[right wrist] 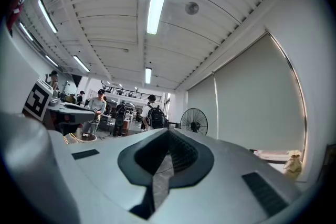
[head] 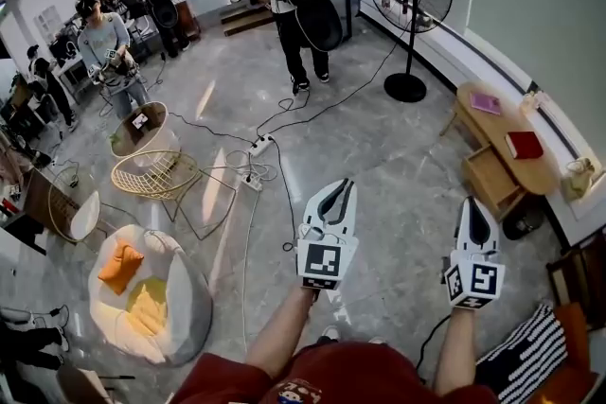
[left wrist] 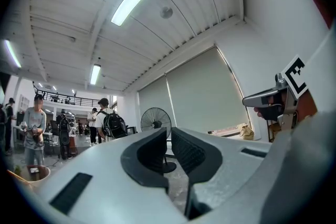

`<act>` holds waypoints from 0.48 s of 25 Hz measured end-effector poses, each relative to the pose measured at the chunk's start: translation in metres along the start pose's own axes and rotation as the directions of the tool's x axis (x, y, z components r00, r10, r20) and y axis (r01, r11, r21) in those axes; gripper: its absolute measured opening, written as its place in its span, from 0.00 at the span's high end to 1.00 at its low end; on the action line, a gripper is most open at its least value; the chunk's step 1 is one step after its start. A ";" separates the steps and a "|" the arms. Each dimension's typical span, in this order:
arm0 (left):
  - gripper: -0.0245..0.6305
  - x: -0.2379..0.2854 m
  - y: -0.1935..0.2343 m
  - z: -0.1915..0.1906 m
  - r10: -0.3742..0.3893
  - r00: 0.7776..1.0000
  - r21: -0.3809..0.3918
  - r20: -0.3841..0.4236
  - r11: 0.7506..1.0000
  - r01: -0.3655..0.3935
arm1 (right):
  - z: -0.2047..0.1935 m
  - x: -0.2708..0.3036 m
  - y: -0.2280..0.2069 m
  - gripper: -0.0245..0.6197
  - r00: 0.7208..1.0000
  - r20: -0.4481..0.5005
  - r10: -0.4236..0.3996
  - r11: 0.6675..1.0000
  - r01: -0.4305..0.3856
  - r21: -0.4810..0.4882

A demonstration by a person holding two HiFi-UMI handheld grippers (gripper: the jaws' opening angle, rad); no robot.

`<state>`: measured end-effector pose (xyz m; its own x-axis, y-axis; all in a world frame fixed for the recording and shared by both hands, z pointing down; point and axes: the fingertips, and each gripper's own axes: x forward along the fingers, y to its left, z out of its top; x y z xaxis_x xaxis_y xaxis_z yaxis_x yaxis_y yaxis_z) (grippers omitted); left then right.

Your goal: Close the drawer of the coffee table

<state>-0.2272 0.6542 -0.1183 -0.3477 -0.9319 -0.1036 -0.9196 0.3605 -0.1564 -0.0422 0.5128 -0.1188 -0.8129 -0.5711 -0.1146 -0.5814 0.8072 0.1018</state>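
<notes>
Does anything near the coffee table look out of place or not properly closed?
Yes. The drawer of the coffee table stands pulled out, toward the open floor. Also, cables and a power strip lie loose across the floor in the middle of the room.

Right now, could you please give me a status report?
Left gripper shut, empty. Right gripper shut, empty. Drawer open, untouched. Cables on floor, off to left.
</notes>
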 end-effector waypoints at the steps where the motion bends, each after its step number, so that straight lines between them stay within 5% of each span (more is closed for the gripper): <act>1: 0.94 0.000 0.001 -0.001 -0.001 1.000 -0.004 -0.001 1.000 0.001 | -0.001 0.000 0.002 0.97 1.000 -0.001 -0.002 1.000 0.002 0.001; 6: 0.70 0.000 0.011 -0.013 -0.022 1.000 0.021 -0.007 1.000 0.022 | -0.006 0.003 0.014 0.97 1.000 -0.012 -0.008 1.000 0.008 -0.003; 12: 0.67 -0.008 0.027 -0.028 -0.052 0.998 -0.003 -0.042 0.999 0.052 | -0.010 0.004 0.037 0.97 0.999 -0.028 -0.017 1.000 0.017 -0.013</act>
<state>-0.2545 0.6705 -0.0940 -0.3072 -0.9501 -0.0538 -0.9367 0.3119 -0.1590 -0.0675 0.5393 -0.1060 -0.8035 -0.5886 -0.0884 -0.5952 0.7957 0.1123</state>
